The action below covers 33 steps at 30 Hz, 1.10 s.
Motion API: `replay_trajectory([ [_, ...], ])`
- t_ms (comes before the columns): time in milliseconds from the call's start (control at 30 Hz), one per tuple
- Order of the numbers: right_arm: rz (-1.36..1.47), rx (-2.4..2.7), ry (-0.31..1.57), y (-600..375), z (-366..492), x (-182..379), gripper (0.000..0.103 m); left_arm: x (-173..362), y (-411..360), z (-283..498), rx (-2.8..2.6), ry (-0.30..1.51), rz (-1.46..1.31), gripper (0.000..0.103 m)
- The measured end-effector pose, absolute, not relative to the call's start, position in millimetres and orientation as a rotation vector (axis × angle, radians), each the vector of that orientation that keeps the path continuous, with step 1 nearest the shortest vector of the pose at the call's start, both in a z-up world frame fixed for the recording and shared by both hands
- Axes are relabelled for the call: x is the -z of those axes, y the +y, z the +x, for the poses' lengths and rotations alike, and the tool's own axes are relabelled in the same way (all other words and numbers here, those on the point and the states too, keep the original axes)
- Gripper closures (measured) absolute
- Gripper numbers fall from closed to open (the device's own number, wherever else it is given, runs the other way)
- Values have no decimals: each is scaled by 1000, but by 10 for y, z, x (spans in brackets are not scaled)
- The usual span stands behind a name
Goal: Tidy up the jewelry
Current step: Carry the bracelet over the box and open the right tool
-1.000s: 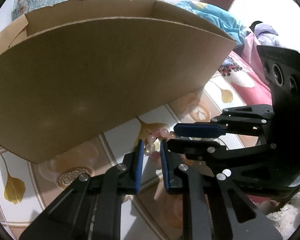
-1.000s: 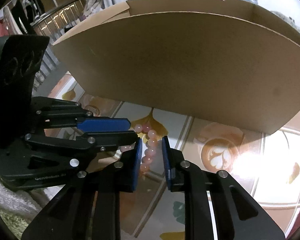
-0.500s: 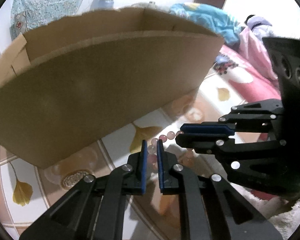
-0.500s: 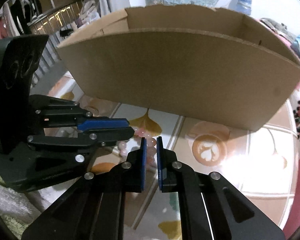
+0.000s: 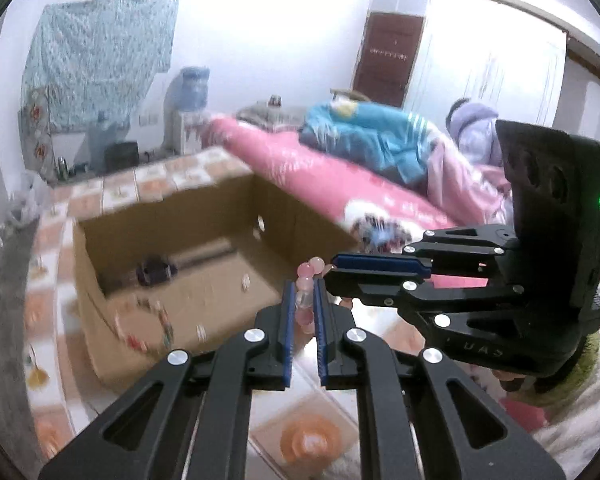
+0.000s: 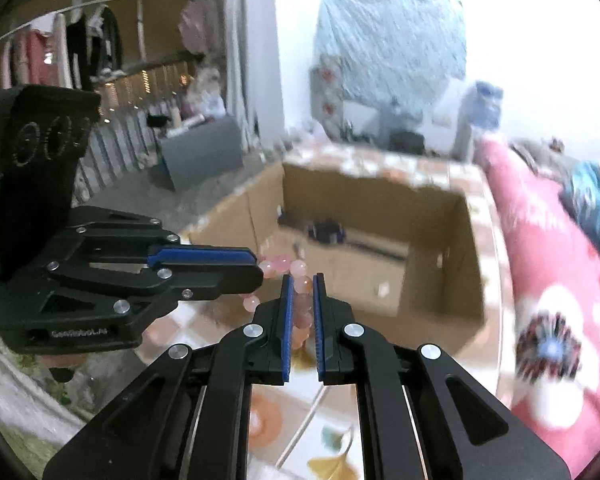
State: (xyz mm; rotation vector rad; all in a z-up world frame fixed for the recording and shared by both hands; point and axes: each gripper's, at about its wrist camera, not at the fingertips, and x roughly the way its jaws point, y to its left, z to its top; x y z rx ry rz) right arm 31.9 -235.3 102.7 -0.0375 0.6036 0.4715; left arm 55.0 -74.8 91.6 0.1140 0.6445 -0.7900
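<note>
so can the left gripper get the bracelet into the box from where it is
Probably yes. The left gripper is shut on the pink bead bracelet, the cardboard box is open-topped just ahead and below, but the right gripper also grips it.

White walls, a dark brown door (image 5: 388,60). A pink-covered bed (image 5: 340,184) holds rumpled blue bedding (image 5: 372,136). Clothes (image 6: 60,56) hang at left.

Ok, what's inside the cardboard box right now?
Inside the cardboard box: a dark purple bundle near the back wall beside a long dark rod-like item, plus small pale specks on the floor. Motion blur hides detail; the near wall covers the front floor.
</note>
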Motion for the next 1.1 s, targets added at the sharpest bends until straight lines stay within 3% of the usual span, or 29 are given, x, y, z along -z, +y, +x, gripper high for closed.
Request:
replay_trajectory([
  [167, 31, -561, 744, -2448, 991, -941, 96, -962, -843, 1092, 781, 706, 103, 95],
  [533, 16, -585, 1187, -2353, 1865, -172, 92, -72, -1105, 1982, 717, 1110, 65, 94],
  [667, -8, -564, 1194, -2378, 1879, -107, 77, 41, -1128, 2042, 700, 1165, 53, 94],
  [900, 72, -513, 1082, -2727, 1702, -333, 77, -181, -878, 2004, 670, 1098, -15, 92],
  [1000, 109, -459, 978, -2954, 1534, -584, 71, -420, -668, 1907, 631, 1009, -32, 77],
  [1033, 120, -429, 937, -3051, 1469, -674, 66, -540, -555, 1837, 600, 962, -29, 67],
  [1100, 144, -353, 865, -3233, 1384, -778, 48, -717, -380, 1735, 548, 886, -26, 47],
])
